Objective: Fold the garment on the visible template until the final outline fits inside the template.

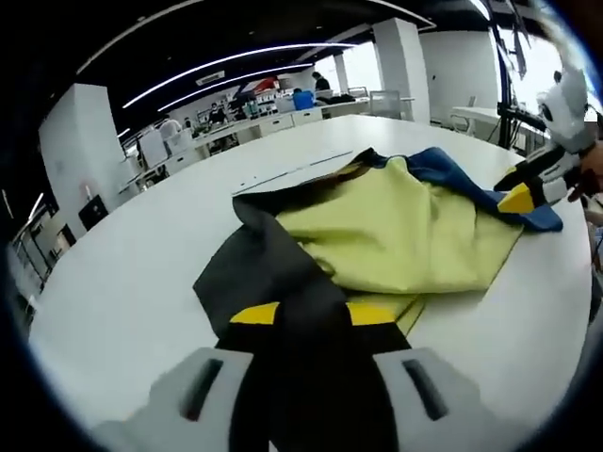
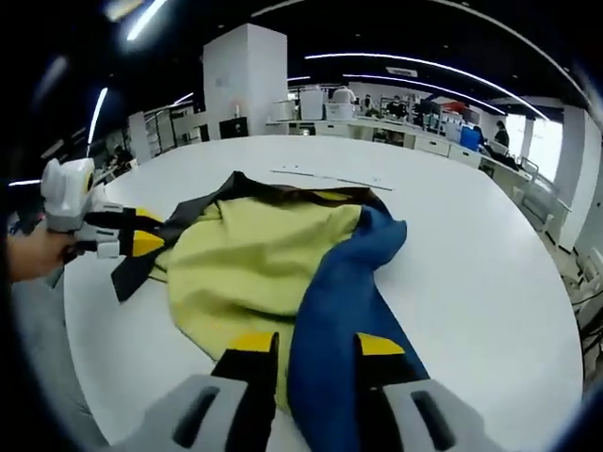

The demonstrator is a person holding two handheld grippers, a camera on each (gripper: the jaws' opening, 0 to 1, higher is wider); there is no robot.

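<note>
A yellow garment (image 1: 396, 231) with a black part (image 1: 259, 268) and a blue part (image 1: 452, 174) lies crumpled on the white table (image 1: 132, 273). My left gripper (image 1: 313, 315) is shut on the black cloth, which runs down between its yellow pads. In the right gripper view, the blue part (image 2: 330, 311) passes between the pads of my right gripper (image 2: 316, 344), shut on it. The right gripper (image 1: 523, 193) holds the blue edge at the garment's far right. The left gripper (image 2: 141, 234) holds the black edge (image 2: 137, 268) at the left. Thin template lines (image 2: 330, 179) run behind the garment.
The table curves away to an edge near both grippers (image 2: 113, 377). A hand (image 2: 33, 254) holds the left gripper. Desks and shelves (image 1: 254, 118) and a white pillar (image 2: 243, 80) stand far behind the table.
</note>
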